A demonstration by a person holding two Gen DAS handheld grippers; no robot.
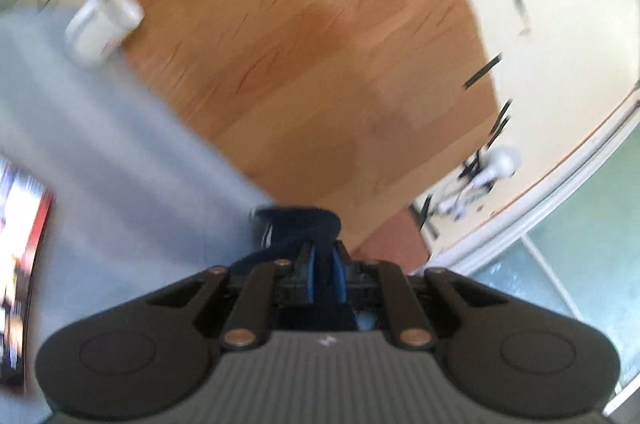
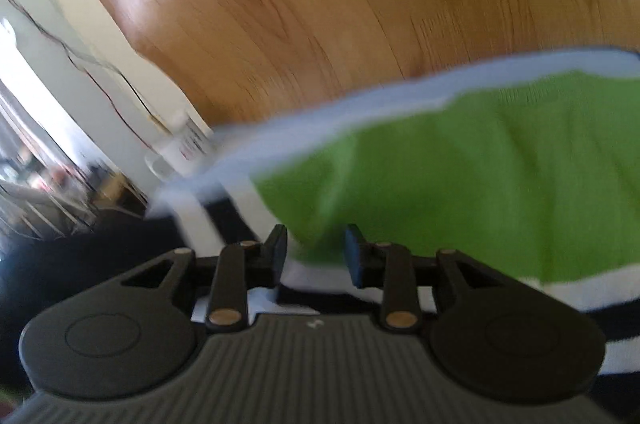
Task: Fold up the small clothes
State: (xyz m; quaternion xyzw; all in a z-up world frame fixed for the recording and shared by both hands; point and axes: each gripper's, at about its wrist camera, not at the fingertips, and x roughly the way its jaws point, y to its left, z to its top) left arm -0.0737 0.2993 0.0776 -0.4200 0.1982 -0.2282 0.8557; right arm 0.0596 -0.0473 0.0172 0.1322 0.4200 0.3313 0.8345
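Observation:
Both views are blurred by motion. In the left wrist view my left gripper (image 1: 320,256) is shut on a dark navy edge of the garment (image 1: 304,224); the pale blue cloth (image 1: 112,151) stretches away to the left over the wooden table (image 1: 320,35). In the right wrist view my right gripper (image 2: 316,250) is open, its fingers apart just above the garment's green panel (image 2: 460,163), which has a pale blue border (image 2: 340,103) and navy and white stripes (image 2: 600,324). Nothing is between its fingers.
A white cup-like container (image 1: 102,23) stands by the cloth at the table's left; a white bottle (image 2: 180,143) shows at the table edge in the right wrist view. Cables and small white items (image 1: 488,171) lie at the right. Floor lies beyond the table's edge (image 1: 580,264).

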